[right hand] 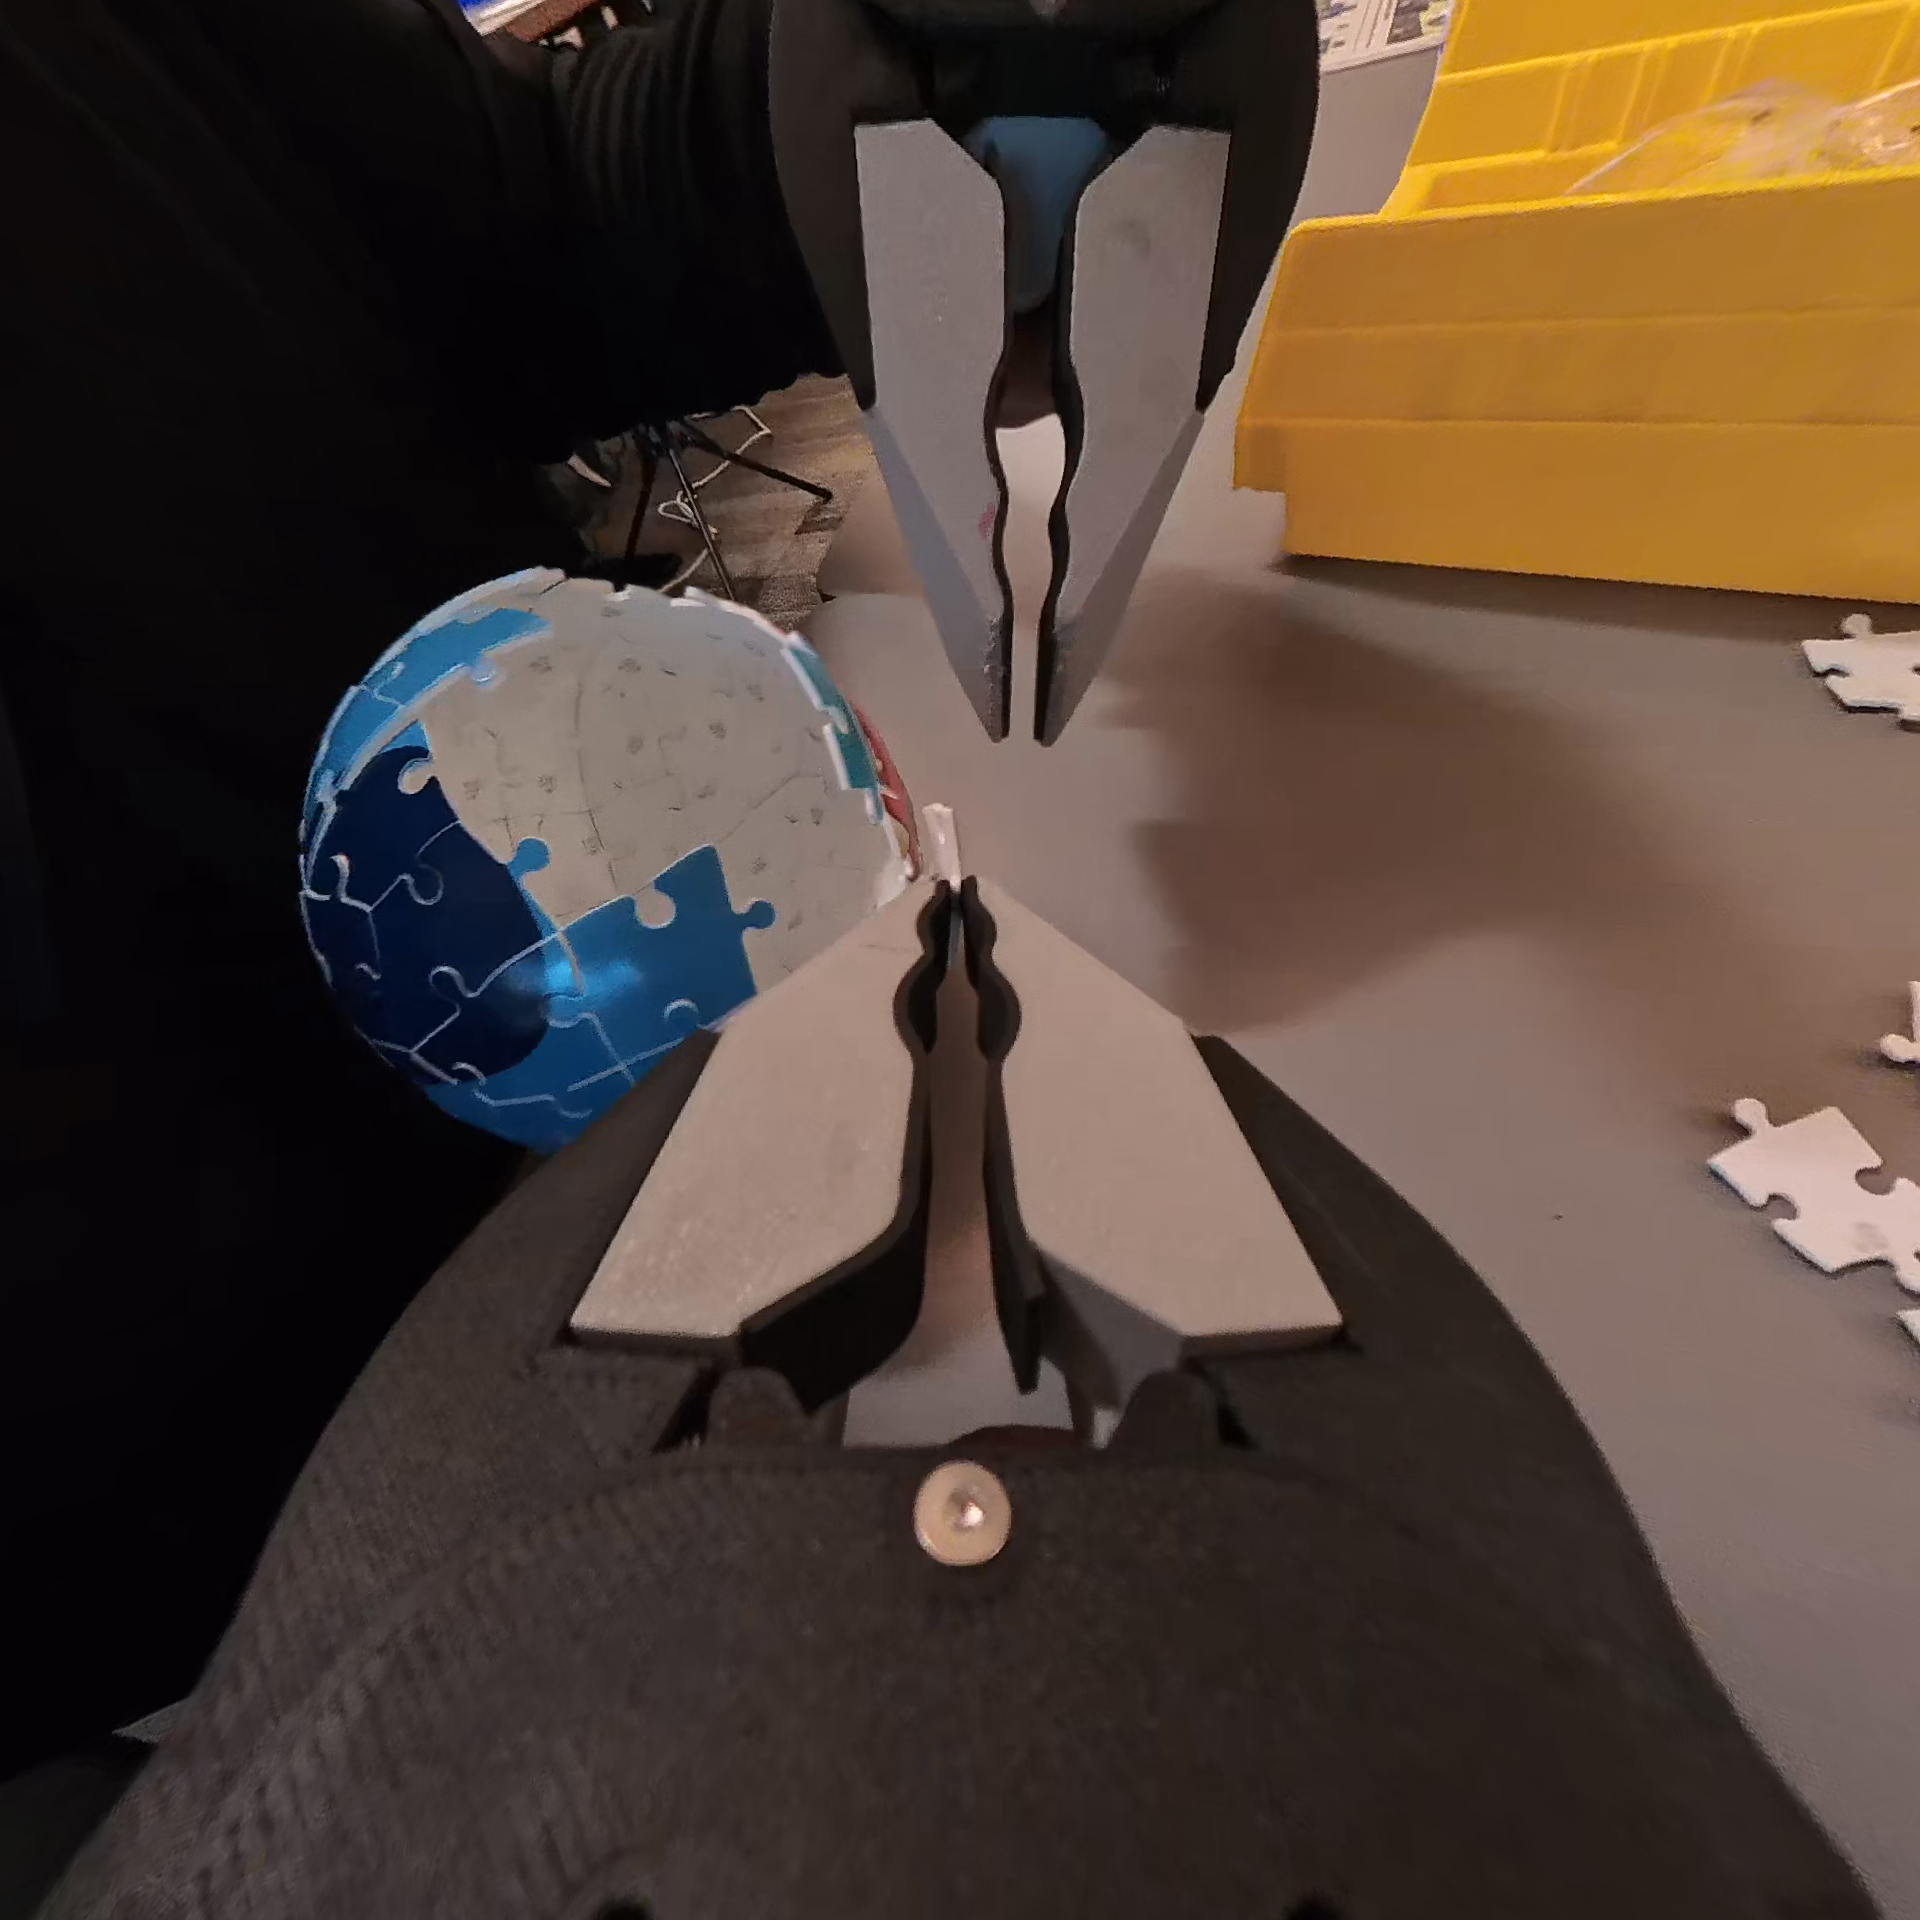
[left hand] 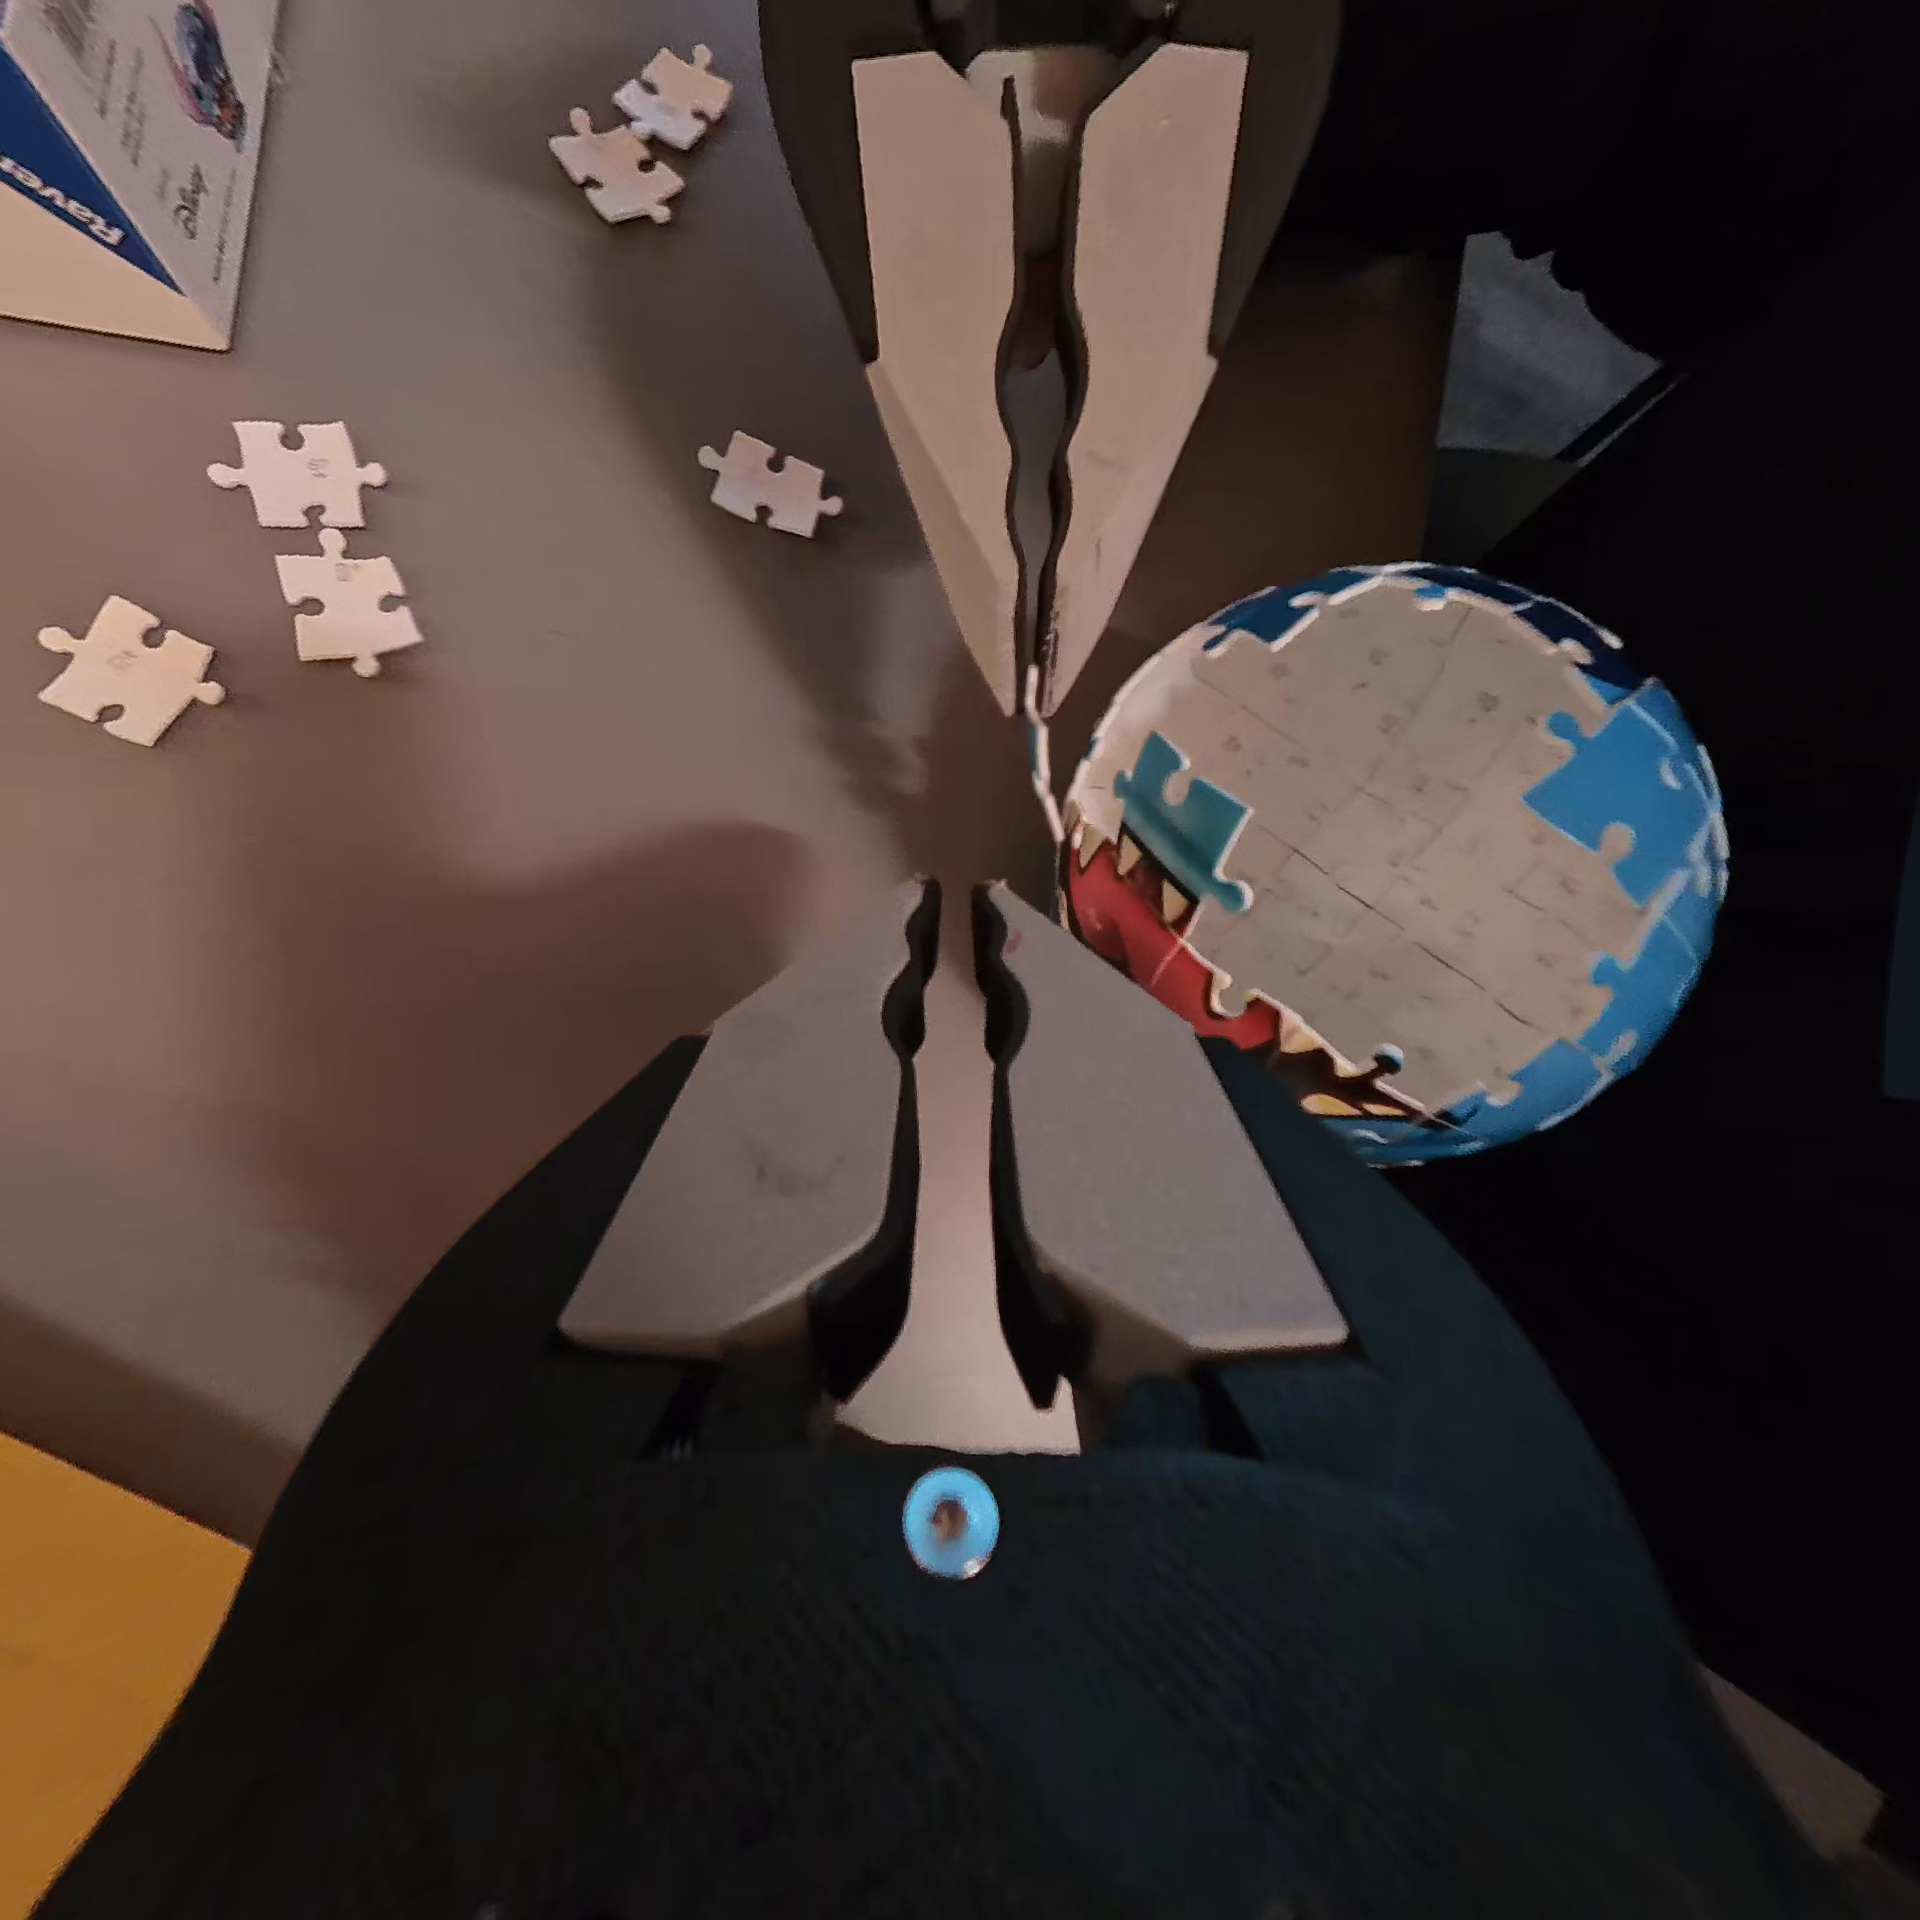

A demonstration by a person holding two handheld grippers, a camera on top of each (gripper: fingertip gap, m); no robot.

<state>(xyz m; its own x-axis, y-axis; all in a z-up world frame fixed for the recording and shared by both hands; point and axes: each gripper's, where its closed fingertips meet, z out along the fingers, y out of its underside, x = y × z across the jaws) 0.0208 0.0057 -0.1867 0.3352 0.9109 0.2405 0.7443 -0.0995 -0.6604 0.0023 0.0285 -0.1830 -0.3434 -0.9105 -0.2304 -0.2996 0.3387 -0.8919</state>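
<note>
A partly built hollow puzzle ball [left hand: 1403, 862], blue outside and white inside with a red toothed picture, hangs in the air beyond the grey table's [left hand: 520, 935] edge. My right gripper [right hand: 958, 888] is shut on a white piece at the ball's open rim [right hand: 940, 836]; the ball [right hand: 582, 831] sits to its left. The right gripper also shows in the left wrist view [left hand: 1039, 696], pinching the rim. My left gripper [left hand: 956, 899] is all but shut, with a narrow gap, and holds nothing. It points tip to tip at the right gripper and shows in the right wrist view [right hand: 1023, 727].
Several loose white puzzle pieces [left hand: 301, 488] lie on the table to the left, others [right hand: 1829, 1184] at the right. A blue and white printed box [left hand: 125, 156] lies at the far left. Yellow bins [right hand: 1610, 364] stand at the back right. A dark sleeve [right hand: 312, 260] fills the left. Less than 4 cm separates the two grippers' tips.
</note>
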